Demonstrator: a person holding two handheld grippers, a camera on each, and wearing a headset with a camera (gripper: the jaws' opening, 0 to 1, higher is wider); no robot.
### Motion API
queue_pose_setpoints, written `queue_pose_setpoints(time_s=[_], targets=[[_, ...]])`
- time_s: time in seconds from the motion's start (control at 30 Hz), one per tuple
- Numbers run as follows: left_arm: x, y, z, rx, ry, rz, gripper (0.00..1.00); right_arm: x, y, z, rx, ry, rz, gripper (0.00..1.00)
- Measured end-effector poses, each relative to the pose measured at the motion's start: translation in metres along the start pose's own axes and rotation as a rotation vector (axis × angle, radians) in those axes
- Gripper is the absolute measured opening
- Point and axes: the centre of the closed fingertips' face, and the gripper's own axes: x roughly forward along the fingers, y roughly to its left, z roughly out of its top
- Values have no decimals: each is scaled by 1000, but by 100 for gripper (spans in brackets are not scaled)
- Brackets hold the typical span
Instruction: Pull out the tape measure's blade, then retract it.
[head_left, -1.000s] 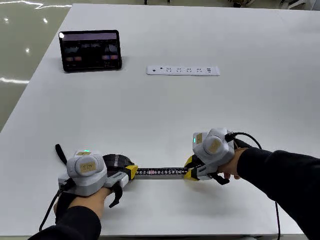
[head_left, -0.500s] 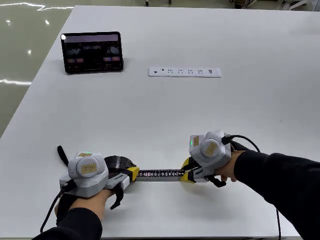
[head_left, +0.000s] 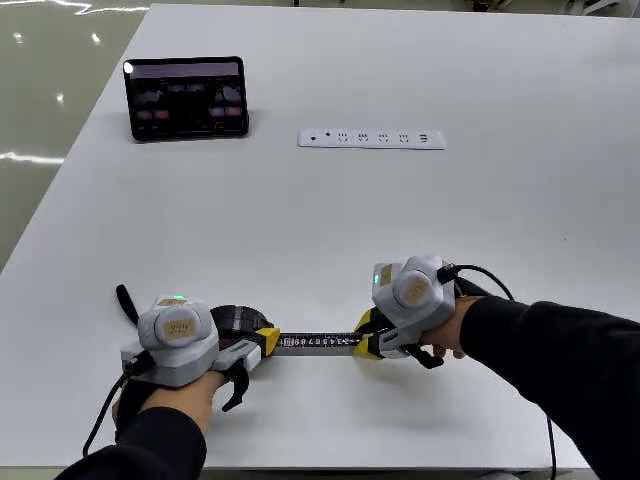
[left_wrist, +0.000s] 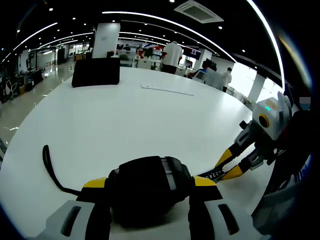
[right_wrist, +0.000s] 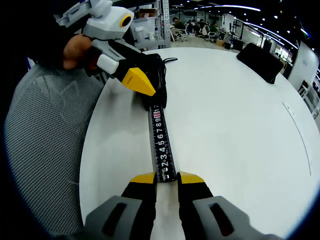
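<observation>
A black tape measure case (head_left: 237, 322) lies near the table's front edge, and my left gripper (head_left: 262, 343) is shut around it; in the left gripper view the case (left_wrist: 149, 186) sits between the yellow-tipped jaws. Its blade (head_left: 315, 342) runs out to the right, flat along the table. My right gripper (head_left: 364, 336) is shut on the blade's end; the right gripper view has the numbered blade (right_wrist: 160, 142) leading from the right gripper (right_wrist: 166, 177) back to the case (right_wrist: 156, 84). A black wrist strap (left_wrist: 50, 167) trails from the case.
A dark tablet (head_left: 185, 96) stands at the back left of the white table (head_left: 480, 200). A white power strip (head_left: 372, 138) lies at the back middle. A cable (head_left: 490, 272) runs from the right gripper. People stand far behind in the left gripper view.
My right gripper has moved left toward the case with the blade's end, so less blade lies out. The left gripper holds the case in place.
</observation>
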Motion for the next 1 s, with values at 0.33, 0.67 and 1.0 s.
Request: queue_pose_setpoints(time_s=[0.33, 0.67, 1.0], targets=[[0, 0, 0, -2, 1, 0, 58, 9, 1, 11, 2, -19, 2, 11], [-1, 0, 0, -6, 1, -3, 58, 15, 4, 18, -3, -29, 0, 11], [-2, 0, 0, -7, 2, -5, 58, 22, 5, 27, 5, -47, -2, 11]])
